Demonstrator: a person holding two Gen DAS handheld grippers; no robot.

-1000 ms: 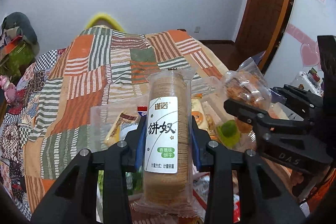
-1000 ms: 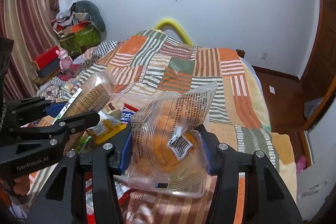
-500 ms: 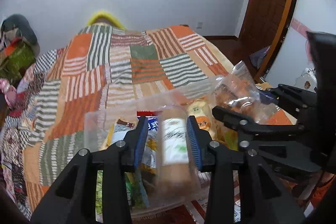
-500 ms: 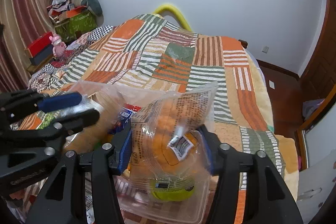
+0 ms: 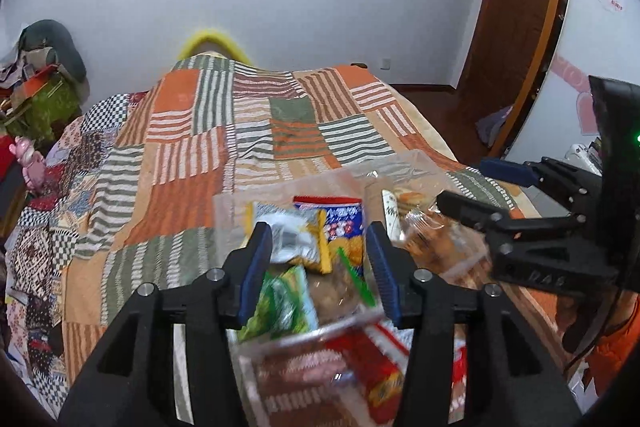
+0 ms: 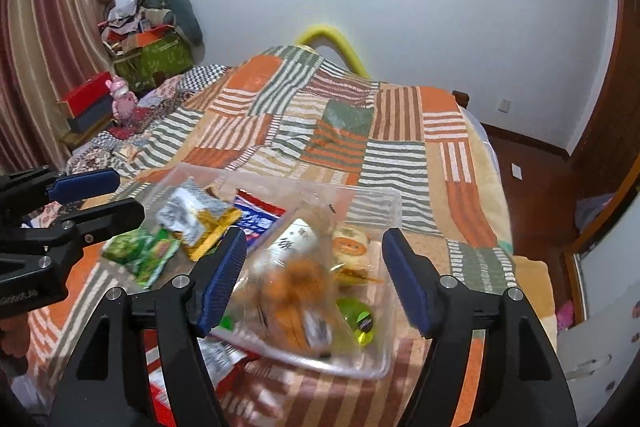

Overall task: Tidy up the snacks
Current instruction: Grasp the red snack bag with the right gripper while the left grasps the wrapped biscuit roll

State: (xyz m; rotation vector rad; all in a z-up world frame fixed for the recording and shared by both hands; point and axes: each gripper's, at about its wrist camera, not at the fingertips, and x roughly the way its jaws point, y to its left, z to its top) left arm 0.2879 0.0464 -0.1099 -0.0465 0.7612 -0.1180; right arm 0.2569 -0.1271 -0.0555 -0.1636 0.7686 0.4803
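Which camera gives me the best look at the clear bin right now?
Right wrist. It shows the clear bin nearly whole, with far rim, near corner and the snacks inside. In the left wrist view the bin is cut up by the left gripper and its near edge is blurred.

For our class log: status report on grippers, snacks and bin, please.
Left gripper and right gripper open, jaws just opened. Cracker roll and orange-snack bag dropped in clear bin. Nothing blocking.

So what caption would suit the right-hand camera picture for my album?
Open right tongs above a clear bag of orange snacks dropped in a clear bin on a patchwork quilt.
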